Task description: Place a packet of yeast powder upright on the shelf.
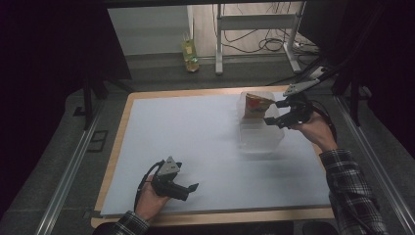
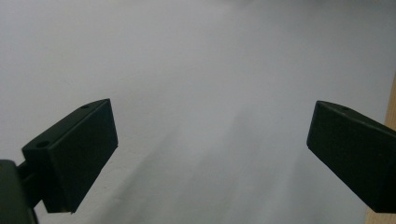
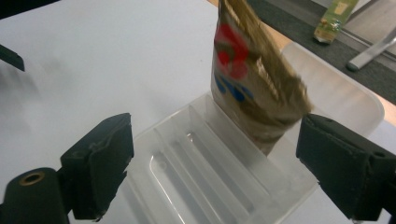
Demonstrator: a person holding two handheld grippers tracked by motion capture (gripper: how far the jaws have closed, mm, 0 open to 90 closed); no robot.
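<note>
A brown paper bag (image 1: 255, 105) with red and blue print stands tilted in an open clear plastic container (image 1: 259, 139) at the right rear of the white sheet. In the right gripper view the bag (image 3: 252, 88) is blurred and its bottom rests where the ribbed near half of the container (image 3: 187, 172) meets the far half. My right gripper (image 1: 275, 112) is open just right of the bag, its jaws (image 3: 215, 140) wide on either side and touching nothing. My left gripper (image 1: 190, 191) lies open near the front left, over the bare sheet (image 2: 210, 140).
The white sheet (image 1: 195, 142) covers a wooden table (image 1: 215, 215). Its wooden edge (image 2: 391, 107) lies just right of the left gripper. A green bottle (image 1: 190, 56) stands on the floor beyond the table, next to a metal frame's legs (image 1: 219, 44) and cables.
</note>
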